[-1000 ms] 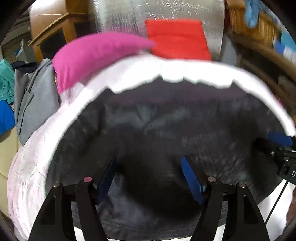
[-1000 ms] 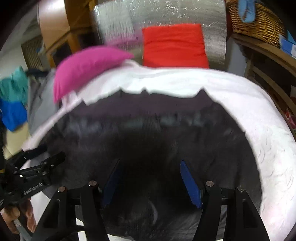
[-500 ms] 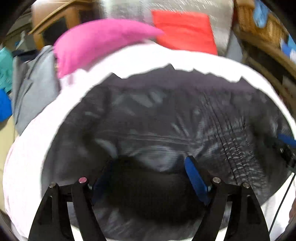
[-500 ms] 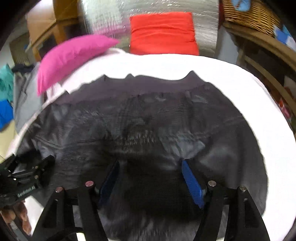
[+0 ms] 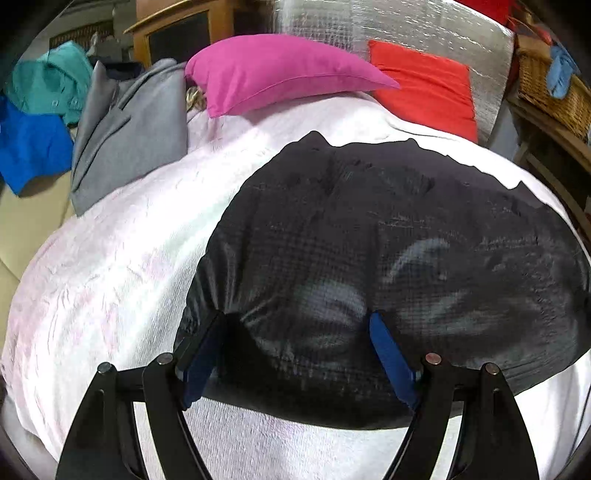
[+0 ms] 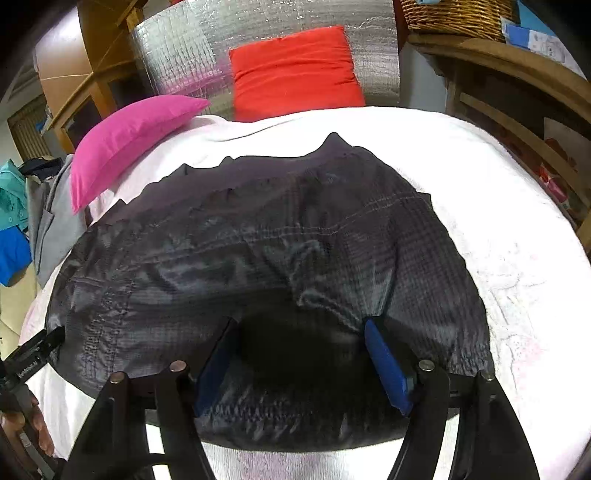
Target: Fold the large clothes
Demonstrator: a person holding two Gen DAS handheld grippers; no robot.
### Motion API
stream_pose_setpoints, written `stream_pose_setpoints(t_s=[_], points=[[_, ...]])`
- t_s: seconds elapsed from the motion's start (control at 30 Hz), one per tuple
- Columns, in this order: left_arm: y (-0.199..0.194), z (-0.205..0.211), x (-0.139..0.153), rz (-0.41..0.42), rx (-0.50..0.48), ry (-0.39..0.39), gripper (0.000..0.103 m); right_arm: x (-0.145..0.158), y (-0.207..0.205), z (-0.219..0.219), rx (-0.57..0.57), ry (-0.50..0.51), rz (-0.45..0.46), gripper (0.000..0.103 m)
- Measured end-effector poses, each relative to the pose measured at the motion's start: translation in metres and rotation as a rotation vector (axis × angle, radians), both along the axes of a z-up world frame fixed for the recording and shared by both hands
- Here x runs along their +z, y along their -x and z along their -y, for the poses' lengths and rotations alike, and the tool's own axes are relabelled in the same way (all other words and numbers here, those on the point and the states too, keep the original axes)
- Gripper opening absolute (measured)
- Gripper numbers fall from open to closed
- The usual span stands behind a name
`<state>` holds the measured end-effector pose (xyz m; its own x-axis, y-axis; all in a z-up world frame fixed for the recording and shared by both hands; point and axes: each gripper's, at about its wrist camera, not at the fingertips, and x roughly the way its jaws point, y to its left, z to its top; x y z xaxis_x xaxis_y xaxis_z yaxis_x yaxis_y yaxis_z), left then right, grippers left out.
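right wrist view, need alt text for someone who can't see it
A dark checked garment lies spread on a white bed cover, with the right gripper over its near edge, jaws wide apart and just opening. A pink pillow and a red cushion sit at the far end.

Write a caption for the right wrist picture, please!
Open right hand-held gripper over a dark garment spread on the white bed cover.

One dark garment, two pillows (pink and red), one wicker basket, two grippers
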<state>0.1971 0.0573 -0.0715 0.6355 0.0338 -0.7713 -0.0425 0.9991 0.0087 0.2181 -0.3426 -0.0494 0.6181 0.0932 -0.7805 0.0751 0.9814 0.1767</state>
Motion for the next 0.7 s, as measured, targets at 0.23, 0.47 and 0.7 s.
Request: stream_pose_setpoints(t_s=[0.23,0.47,0.7], points=[[-0.012,-0.013,-0.009,-0.025,-0.010,0.065,0.088,-0.007,-0.005,0.013,0.003,-0.062,0.000,0.076],[0.006,-0.018,0.021,-0.028,0.034,0.070,0.088,0.019,0.018,0.013,-0.048,-0.128,0.004,0.075],[0.037,-0.019,0.020,-0.039,0.033,0.042,0.088,0.024,0.060,0.008,-0.038,-0.127,0.034,0.075]])
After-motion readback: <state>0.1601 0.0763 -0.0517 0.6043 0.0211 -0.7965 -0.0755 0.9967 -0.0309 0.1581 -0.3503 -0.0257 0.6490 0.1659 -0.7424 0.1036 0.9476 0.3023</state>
